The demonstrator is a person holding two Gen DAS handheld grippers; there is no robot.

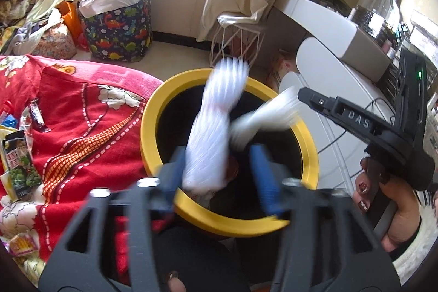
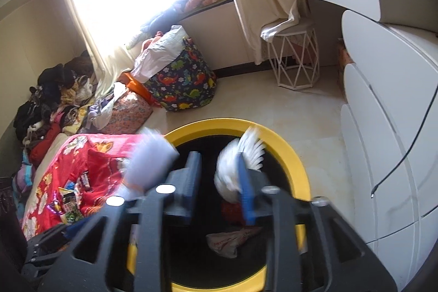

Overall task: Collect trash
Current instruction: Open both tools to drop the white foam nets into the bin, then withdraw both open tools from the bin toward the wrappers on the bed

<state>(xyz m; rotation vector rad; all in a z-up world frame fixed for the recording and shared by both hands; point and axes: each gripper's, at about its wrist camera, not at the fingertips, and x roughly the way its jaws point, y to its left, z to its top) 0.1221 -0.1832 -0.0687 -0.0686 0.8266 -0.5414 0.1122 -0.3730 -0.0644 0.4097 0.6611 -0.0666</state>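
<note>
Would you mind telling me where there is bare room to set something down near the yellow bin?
Bare floor lies between the bin, wire stool and white drawers. The red blanket is crowded with wrappers along its left edge.

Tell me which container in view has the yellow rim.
The round bin directly under both grippers: black inside with a yellow rim, trash lying in it. The other, the fabric basket by the window, is dark with a dinosaur print and stuffed with bags.

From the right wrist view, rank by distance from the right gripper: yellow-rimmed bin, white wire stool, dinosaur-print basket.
1. Yellow-rimmed bin, directly under the right gripper.
2. Dinosaur-print basket, on the floor beyond the bin, left of centre.
3. White wire stool, by the curtain, up right; only slightly farther than the basket.
</note>
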